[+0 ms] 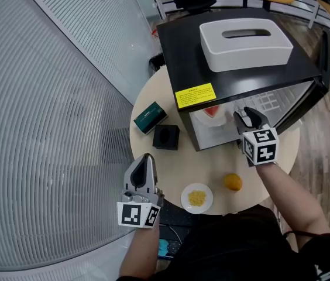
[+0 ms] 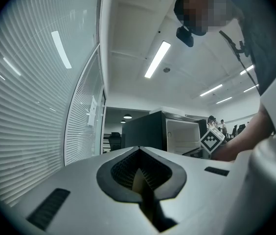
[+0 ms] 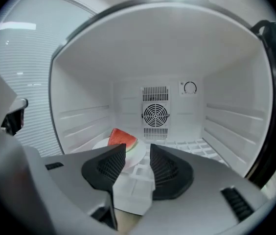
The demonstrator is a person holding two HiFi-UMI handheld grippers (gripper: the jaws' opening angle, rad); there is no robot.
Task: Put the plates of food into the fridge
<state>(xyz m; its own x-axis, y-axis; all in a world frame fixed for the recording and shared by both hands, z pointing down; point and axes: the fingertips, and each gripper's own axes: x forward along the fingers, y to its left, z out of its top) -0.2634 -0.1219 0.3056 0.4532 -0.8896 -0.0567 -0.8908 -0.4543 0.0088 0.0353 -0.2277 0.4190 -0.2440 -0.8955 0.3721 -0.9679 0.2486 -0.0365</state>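
The right gripper [image 3: 138, 151] hangs at the mouth of the small black fridge [image 1: 182, 51], its jaws apart with nothing between them. The round white plate [image 3: 99, 143] bearing a red watermelon wedge [image 3: 121, 137] lies inside, just beyond the jaws and slightly left. 1 more small white plate of yellow food [image 1: 184, 199] sits on the round beige table [image 1: 223, 163], right of the left gripper [image 1: 145, 160], whose jaws are together and empty.
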